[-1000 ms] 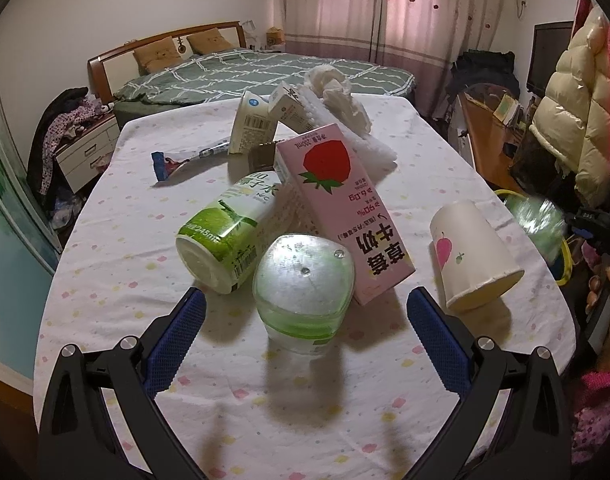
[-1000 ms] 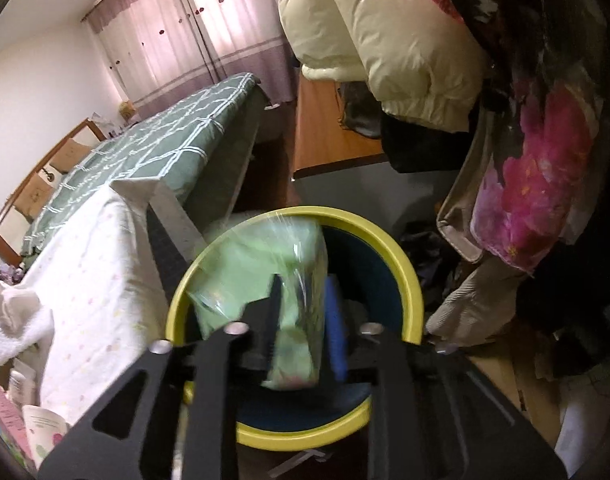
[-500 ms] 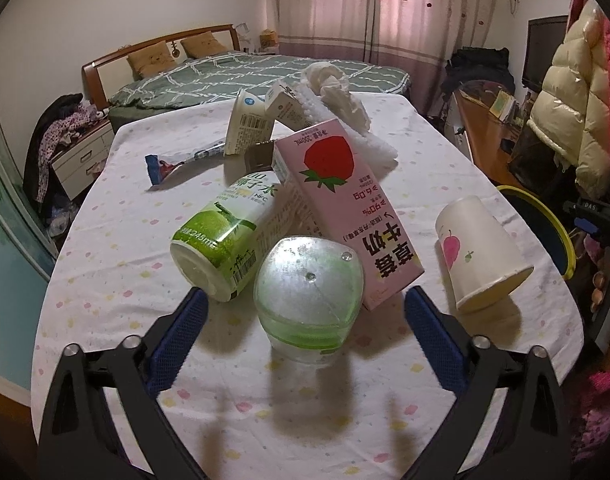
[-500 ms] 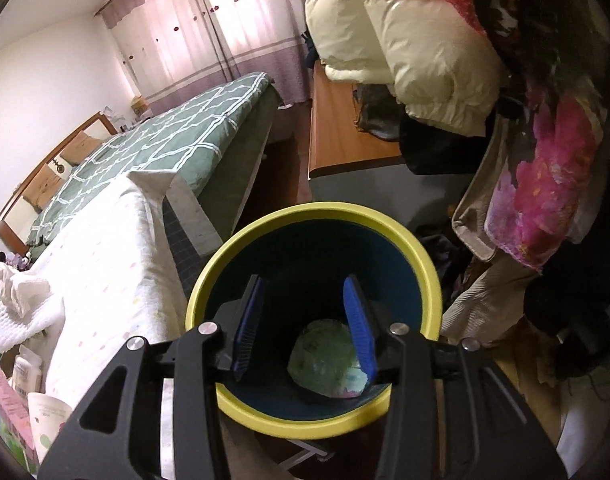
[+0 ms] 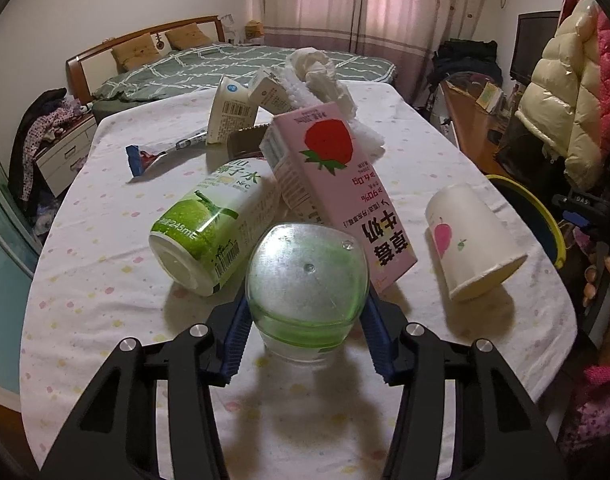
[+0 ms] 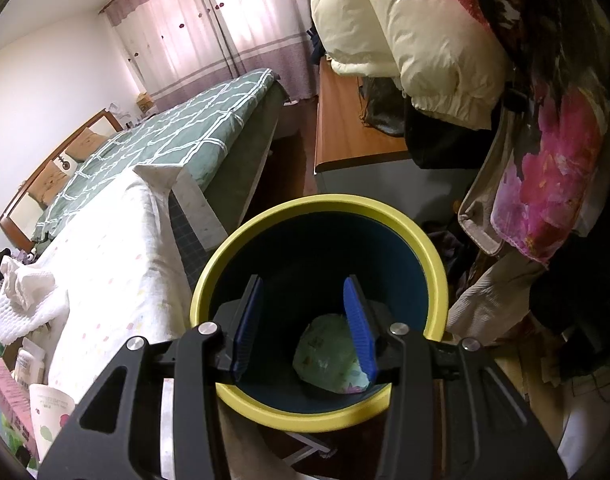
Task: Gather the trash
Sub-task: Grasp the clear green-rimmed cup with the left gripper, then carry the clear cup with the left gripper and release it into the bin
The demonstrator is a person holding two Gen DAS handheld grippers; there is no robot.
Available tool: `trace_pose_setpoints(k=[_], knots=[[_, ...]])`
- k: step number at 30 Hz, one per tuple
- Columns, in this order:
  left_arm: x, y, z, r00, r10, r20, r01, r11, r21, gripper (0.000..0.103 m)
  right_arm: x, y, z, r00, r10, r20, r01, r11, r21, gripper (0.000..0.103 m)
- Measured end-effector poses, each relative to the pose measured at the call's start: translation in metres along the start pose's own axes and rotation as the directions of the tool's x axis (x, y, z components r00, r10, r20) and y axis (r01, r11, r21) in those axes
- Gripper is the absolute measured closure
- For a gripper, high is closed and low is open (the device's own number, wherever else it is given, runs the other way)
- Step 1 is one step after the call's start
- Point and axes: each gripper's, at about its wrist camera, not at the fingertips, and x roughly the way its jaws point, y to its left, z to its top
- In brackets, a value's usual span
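Observation:
In the left wrist view my left gripper (image 5: pixel 307 332) is shut on a clear green-tinted plastic bottle (image 5: pixel 307 284) lying on the table. Next to the bottle lie a green juice can (image 5: pixel 209 228), a pink strawberry milk carton (image 5: pixel 337 188) and a white paper cup (image 5: pixel 471 246). In the right wrist view my right gripper (image 6: pixel 305 328) is open and empty above the yellow-rimmed bin (image 6: pixel 321 208). A crumpled green wrapper (image 6: pixel 329 356) lies at the bottom of the bin.
Further back on the table (image 5: pixel 105 240) lie two small white cartons (image 5: pixel 229 110), a crumpled white tissue (image 5: pixel 321 72) and a blue-ended wrapper (image 5: pixel 153 156). The bin's rim (image 5: pixel 545 216) shows off the table's right edge. A bed, a wooden desk and hanging coats surround it.
My left gripper moved forward and shut on the clear bottle. My right gripper opened and the green wrapper fell from it into the bin.

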Motion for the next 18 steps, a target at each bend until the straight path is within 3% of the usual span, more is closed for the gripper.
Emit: trace_pose_setpoints(k=[9,18], knots=[[-0.035,-0.008,0.010,0.999,-0.005,0.052,0.004,1.000,0.028,0.052,-0.006,-0.005,-0.001,1.000,0.013,0.009,-0.013,1.000,0.006,0.063],[-0.046,-0.060,0.055,0.985,-0.149,0.083,0.143,0.987,0.078,0.052,-0.017,-0.009,-0.007,1.000,0.012,0.011,-0.011,0.998,-0.066,0.063]])
